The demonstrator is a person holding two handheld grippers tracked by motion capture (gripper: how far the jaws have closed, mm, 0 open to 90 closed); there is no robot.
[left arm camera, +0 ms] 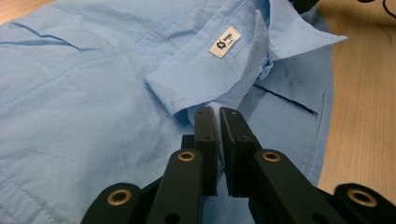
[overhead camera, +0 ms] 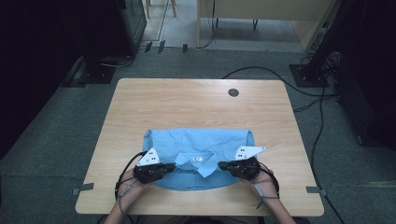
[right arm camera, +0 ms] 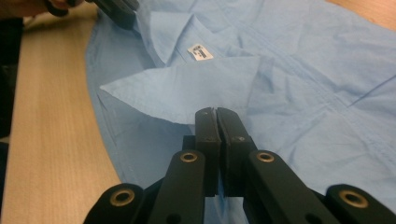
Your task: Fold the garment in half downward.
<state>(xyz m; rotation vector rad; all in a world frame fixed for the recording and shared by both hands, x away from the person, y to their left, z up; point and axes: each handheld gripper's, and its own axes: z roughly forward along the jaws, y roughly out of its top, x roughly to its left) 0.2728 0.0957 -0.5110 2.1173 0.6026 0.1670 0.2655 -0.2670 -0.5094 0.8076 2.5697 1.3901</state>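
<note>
One light-blue shirt [overhead camera: 196, 156] lies folded on the near half of the wooden table [overhead camera: 196, 100], collar toward us, with the small white label [overhead camera: 196, 159] inside the neckband facing up. We note two collar points: the one in the left gripper view [left arm camera: 187, 88] lies flat, its edge just above our jaw tips; the other [right arm camera: 187, 91] spreads out as a broad triangle in the right gripper view.

Left gripper [overhead camera: 172, 166]: at the near left of the collar, pointing inward. Its jaws stand nearly together with a thin strip of pale blue between the pads, tips tucked at the collar's edge. Whether that strip is pinched cloth or the shirt lying beyond the gap, we cannot tell.

Right gripper [overhead camera: 222, 164]: at the near right of the collar, pointing inward toward the left one. Its jaws are pressed together at the tips, which sit at the lower edge of the collar point; nothing visible between them.

Farther out: a dark round grommet [overhead camera: 233, 92] near the table's far edge, grey carpet [overhead camera: 56, 140] around, black cables [overhead camera: 261, 70] trailing beyond the far right corner.
</note>
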